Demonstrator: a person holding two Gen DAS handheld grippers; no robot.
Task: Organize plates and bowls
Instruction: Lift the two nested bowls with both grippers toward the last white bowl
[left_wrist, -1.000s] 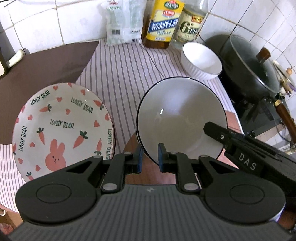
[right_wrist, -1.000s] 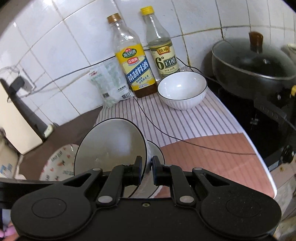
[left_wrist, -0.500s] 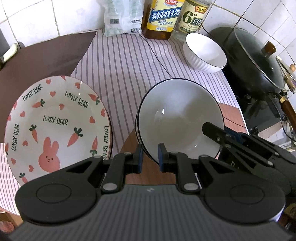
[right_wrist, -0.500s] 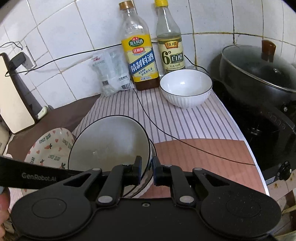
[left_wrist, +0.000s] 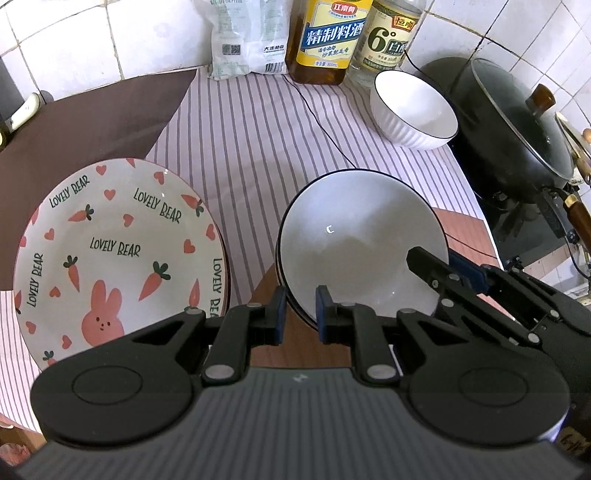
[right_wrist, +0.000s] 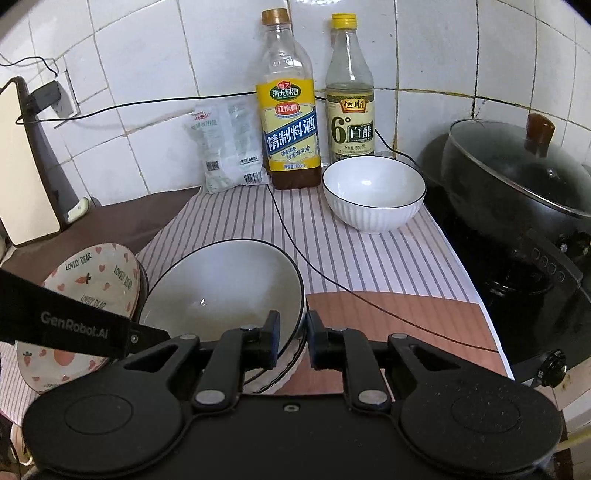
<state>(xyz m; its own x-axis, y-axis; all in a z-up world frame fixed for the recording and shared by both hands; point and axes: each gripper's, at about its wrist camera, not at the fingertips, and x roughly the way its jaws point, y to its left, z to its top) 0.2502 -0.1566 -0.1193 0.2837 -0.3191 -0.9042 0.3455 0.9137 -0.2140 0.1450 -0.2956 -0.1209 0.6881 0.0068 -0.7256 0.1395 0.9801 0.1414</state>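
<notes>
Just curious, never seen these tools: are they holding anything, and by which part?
The right hand-held gripper pinches the tilted grey bowl by its rim; the left hand-held gripper straddles that rim, grip unclear.

A striped cloth (left_wrist: 258, 147) covers the middle of the counter; a brown mat (left_wrist: 92, 122) lies to its left and a reddish mat (right_wrist: 399, 325) at its near right edge. Against the tiled wall (right_wrist: 147, 55) stand a cooking wine bottle (right_wrist: 288, 122) with a yellow-and-blue label and a vinegar bottle (right_wrist: 349, 92) with a yellow cap, side by side. A white plastic packet (right_wrist: 229, 147) leans on the wall just left of the wine bottle. A thin black cable (right_wrist: 295, 243) crosses the cloth. To the right, a black wok (right_wrist: 517, 192) under a glass lid (left_wrist: 521, 122) with a brown knob sits on a black stove (right_wrist: 517, 280). A charger (right_wrist: 42, 98) is plugged in at far left.
</notes>
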